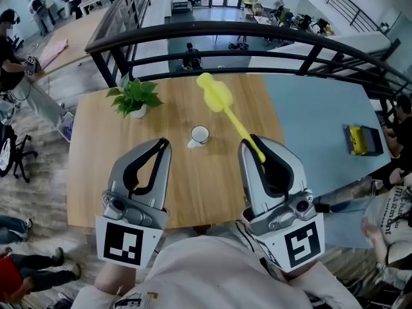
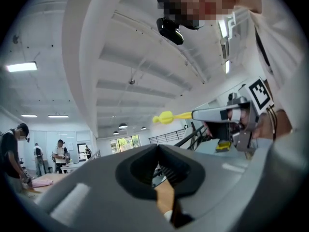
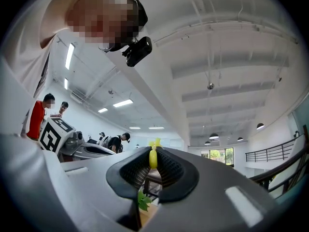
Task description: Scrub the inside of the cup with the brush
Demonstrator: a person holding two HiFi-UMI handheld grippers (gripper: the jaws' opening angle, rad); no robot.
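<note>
While both grippers hang over the near edge of a wooden table, the left gripper has its jaws clenched together on nothing, and the right gripper grasps the yellow brush by the lower end of its handle. The brush slants up and away to the left from those jaws, its bristled head in the air over the far part of the table, beyond the cup. The cup, white, stands upright on the bare wood between the two gripper tips and just ahead of them, apart from both and not touched by the brush. Farther back on the left, a small green plant sits in a white pot near the table's far edge. A black railing curves behind the table, with a lower floor visible past it. To the right lies a pale blue surface with a yellow box on it.
</note>
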